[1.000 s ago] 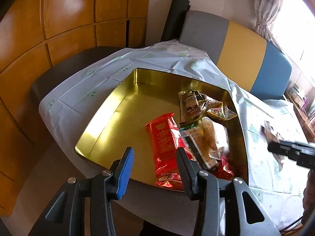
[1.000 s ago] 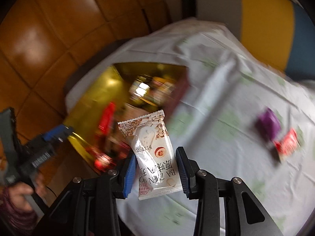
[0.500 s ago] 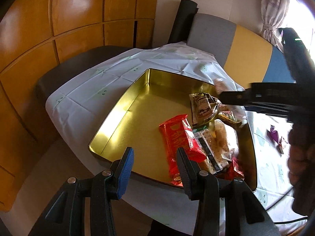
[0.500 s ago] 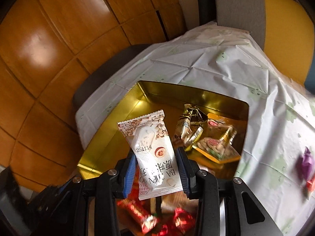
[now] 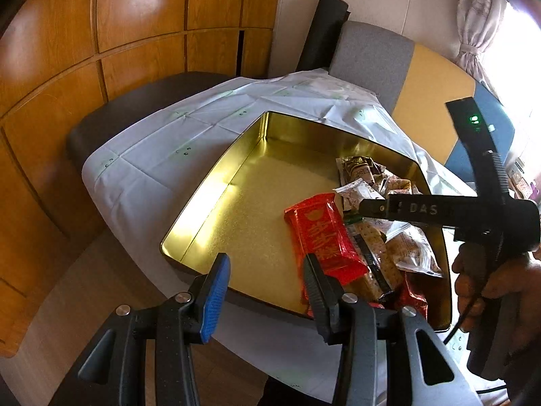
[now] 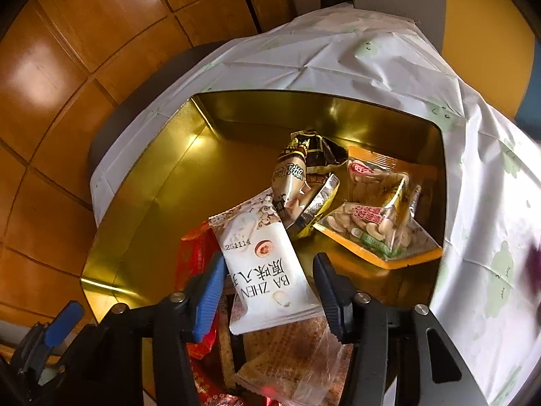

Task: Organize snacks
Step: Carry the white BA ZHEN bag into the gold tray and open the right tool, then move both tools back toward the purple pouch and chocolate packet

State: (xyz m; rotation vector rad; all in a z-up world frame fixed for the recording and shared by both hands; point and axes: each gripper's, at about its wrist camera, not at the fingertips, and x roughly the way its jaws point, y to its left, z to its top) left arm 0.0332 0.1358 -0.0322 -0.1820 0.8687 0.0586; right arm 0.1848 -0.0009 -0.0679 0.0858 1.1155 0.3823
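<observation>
Left wrist: white tablecloth [image 5: 162, 155] against wooden wall panels [image 5: 101, 34].

A: Each hand-held gripper [image 5: 267, 277] is black plastic, with one blue ribbed pad, one black, and silver screws at the finger joints.

B: The right hand-held gripper [image 6: 268, 279] matches; from the side it shows white "DAS" lettering, a green light and a black cable.

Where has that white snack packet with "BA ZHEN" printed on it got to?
In the right wrist view the white packet sits between the right claw's just-opened fingers, over the gold tin, beside the red wrapper.
</observation>
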